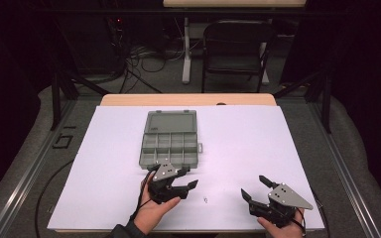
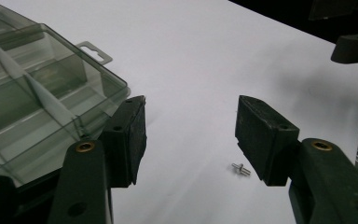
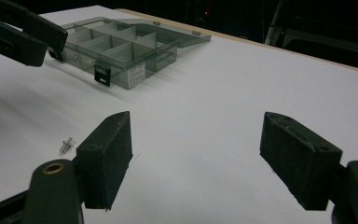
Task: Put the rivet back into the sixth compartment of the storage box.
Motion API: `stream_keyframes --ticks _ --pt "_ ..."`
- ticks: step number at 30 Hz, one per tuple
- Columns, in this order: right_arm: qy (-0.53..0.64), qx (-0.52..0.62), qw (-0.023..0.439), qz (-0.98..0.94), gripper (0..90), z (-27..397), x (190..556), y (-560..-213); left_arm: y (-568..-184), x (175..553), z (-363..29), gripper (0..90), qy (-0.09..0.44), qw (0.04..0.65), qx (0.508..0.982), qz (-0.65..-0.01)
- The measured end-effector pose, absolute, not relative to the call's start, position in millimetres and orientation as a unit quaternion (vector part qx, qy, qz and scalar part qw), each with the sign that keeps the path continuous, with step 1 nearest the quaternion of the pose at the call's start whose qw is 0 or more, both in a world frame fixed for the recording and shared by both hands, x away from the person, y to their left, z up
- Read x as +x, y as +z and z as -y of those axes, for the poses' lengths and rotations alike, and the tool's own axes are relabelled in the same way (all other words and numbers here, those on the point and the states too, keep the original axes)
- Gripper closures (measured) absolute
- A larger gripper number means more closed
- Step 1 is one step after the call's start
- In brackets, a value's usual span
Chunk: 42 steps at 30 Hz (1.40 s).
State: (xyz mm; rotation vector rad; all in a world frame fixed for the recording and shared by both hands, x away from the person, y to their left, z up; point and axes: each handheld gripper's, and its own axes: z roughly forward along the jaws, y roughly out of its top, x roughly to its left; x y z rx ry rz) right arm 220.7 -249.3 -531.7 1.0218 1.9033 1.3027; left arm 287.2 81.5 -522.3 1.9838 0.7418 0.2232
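Note:
A small metal pin (image 1: pixel 205 200) lies on the white sheet (image 1: pixel 238 144) near the front edge, between my two grippers. In the left gripper view the pin (image 2: pixel 241 169) sits low, just beside the right jaw. My left gripper (image 1: pixel 188 177) is open and empty, hovering at the near edge of a clear grey compartment box (image 1: pixel 170 144) whose lid lies flat behind it. My right gripper (image 1: pixel 253 184) is open and empty at the front right. In the right gripper view the pin (image 3: pixel 65 144) lies left of the jaws of the right gripper (image 3: pixel 196 126), and the box (image 3: pixel 121 46) stands farther off.
The box's compartments (image 2: pixel 32 102) look empty. A black chair (image 1: pixel 235 47) and cables stand beyond the table's far edge. The right gripper's jaw (image 2: pixel 354 46) shows at the top right of the left gripper view.

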Motion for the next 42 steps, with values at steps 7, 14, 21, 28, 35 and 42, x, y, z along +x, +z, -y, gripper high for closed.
stream_keyframes --ticks 7,14,21,28,35,42 --pt "0.490 0.383 0.306 -0.721 24.8 249 221 -532 -527 283 -73 47.0 0.081 0.476 0.825 -0.294" --pt "0.491 0.383 0.306 -0.720 24.8 249 221 -532 -531 280 -64 55.1 0.070 0.466 0.834 -0.286" --pt "0.489 0.383 0.306 -0.721 24.8 248 221 -532 -539 276 -54 61.4 0.051 0.455 0.845 -0.275" --pt "0.489 0.383 0.306 -0.722 24.8 248 221 -532 -547 275 -46 65.7 0.045 0.443 0.854 -0.268" --pt "0.489 0.382 0.306 -0.722 24.8 249 221 -532 -555 276 -41 66.4 0.034 0.434 0.858 -0.275" --pt "0.490 0.382 0.305 -0.721 24.8 248 221 -532 -561 277 -38 66.3 0.032 0.422 0.865 -0.271"
